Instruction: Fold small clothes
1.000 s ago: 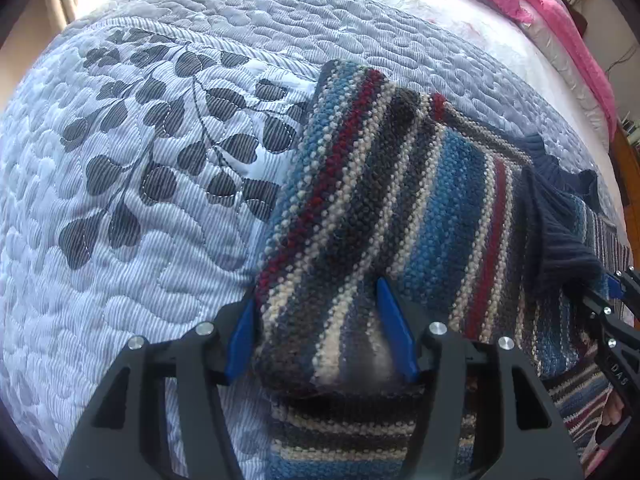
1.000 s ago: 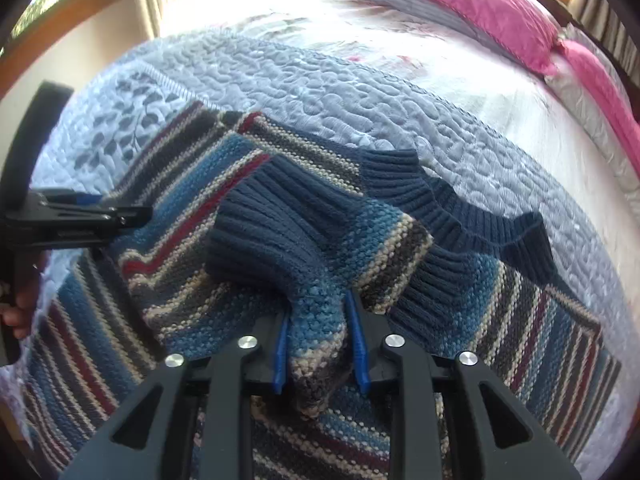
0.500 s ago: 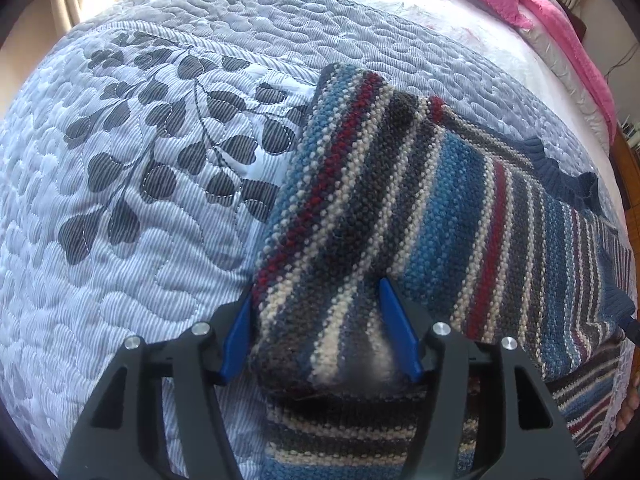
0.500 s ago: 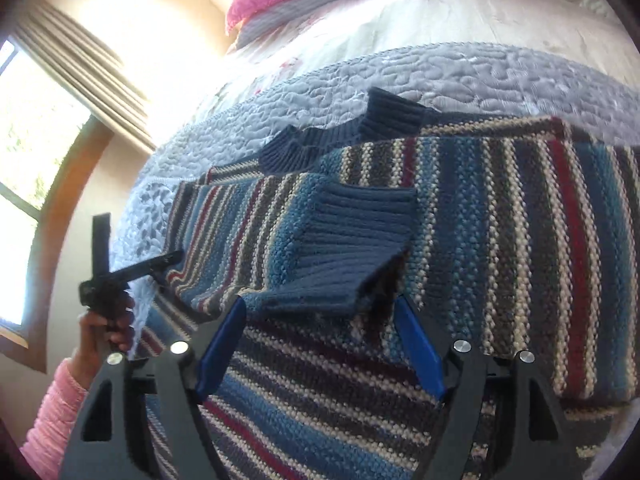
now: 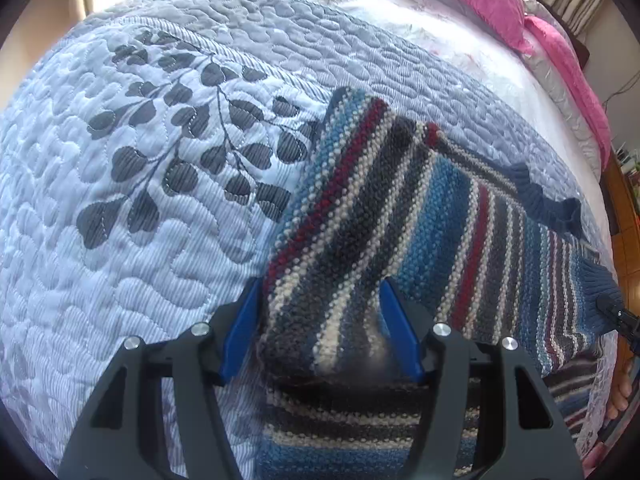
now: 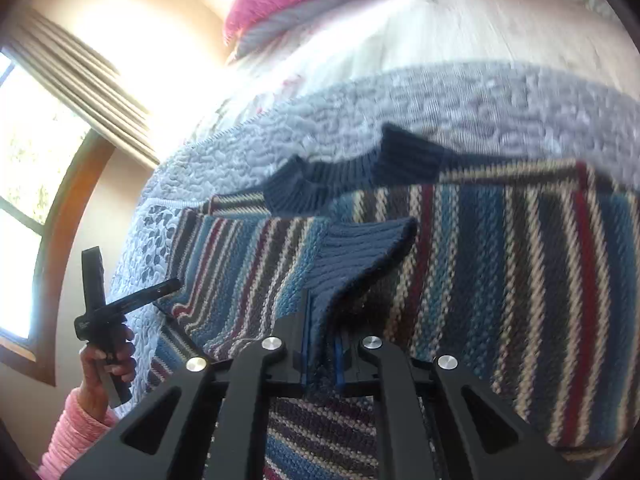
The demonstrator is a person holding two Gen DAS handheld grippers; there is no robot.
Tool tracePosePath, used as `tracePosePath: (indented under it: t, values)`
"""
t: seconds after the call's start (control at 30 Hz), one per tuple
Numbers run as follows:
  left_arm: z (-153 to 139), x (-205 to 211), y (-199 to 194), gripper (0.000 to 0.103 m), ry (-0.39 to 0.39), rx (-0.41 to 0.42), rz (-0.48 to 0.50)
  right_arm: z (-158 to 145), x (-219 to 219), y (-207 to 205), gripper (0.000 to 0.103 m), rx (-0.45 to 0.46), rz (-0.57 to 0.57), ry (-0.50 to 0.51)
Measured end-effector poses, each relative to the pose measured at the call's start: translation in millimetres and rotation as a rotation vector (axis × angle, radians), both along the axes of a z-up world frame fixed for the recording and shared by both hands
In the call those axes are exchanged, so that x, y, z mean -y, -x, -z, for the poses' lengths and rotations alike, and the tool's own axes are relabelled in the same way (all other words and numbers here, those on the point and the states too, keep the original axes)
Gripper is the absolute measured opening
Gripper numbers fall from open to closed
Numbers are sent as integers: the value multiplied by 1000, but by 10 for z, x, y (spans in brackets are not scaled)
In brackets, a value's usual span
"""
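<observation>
Item: striped sweater [image 5: 420, 216], ctr frame, on quilted bed [image 5: 160, 200]. We note left tongs [image 5: 320, 328] pinching its folded sleeve; right tongs [image 6: 322, 354] pressed onto navy cuff [image 6: 360, 256].

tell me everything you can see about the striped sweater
The sweater is a chunky knit in blue, dark grey, cream and dark red stripes, with navy ribbed collar and cuff. It lies spread on the quilt, partly folded: one sleeve is doubled over the body. The left gripper holds a thick fold of striped knit between its blue fingers, and the right gripper is shut on the cuffed sleeve, near the ribbed end.
</observation>
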State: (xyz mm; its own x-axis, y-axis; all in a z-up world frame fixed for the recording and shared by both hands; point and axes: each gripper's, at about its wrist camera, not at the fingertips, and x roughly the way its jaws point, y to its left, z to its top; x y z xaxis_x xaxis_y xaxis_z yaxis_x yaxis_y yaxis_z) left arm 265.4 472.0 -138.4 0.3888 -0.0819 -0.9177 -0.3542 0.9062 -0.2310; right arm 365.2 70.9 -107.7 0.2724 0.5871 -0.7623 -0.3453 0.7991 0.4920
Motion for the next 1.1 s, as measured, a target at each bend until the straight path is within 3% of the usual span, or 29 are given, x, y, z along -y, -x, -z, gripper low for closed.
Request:
tracePosePath:
  t: [0.13, 0.27, 0.33, 0.37, 0.43, 0.53, 0.6, 0.7, 0.77, 0.83, 0.9, 0.97, 1.1]
  values:
    - [-133, 72, -83, 60, -182, 17, 21, -272, 146, -11, 9, 111, 32, 26]
    - [77, 151, -188, 62, -219, -52, 46, 141, 252, -135, 10, 0, 49, 104]
    - [106, 208, -176, 63, -264, -39, 57, 353, 304, -130, 18, -34, 50, 155]
    - [91, 219, -165, 63, -272, -35, 62, 369, 353, -83, 19, -26, 59, 125]
    - [25, 191, -129, 62, -249, -37, 62, 303, 444, 6, 22, -2, 83, 108]
    - [-191, 170, 3, 61, -141, 5, 57, 57, 469, 160, 22, 110, 91, 191]
    - [-366, 257, 51, 61, -134, 39, 92, -81, 449, 206, 22, 135, 71, 142]
    - [-444, 566, 3, 63, -91, 62, 167, -64, 292, 188, 23, 68, 8, 83]
    - [-376, 701, -43, 63, -53, 42, 206, 52, 218, 183, 23, 42, 5, 146]
    - [-218, 763, -46, 63, -65, 4, 206, 226, 214, 186, 23, 15, 20, 221]
    - [2, 693, -45, 65, -5, -38, 200, 381, 266, 198, 23, -6, 26, 199]
    - [81, 597, -33, 66, 48, -14, 194, 472, 326, 189, 22, -19, 49, 152]
    - [11, 615, 19, 65, 31, -20, 183, 370, 438, 249, 24, -24, 78, 97]
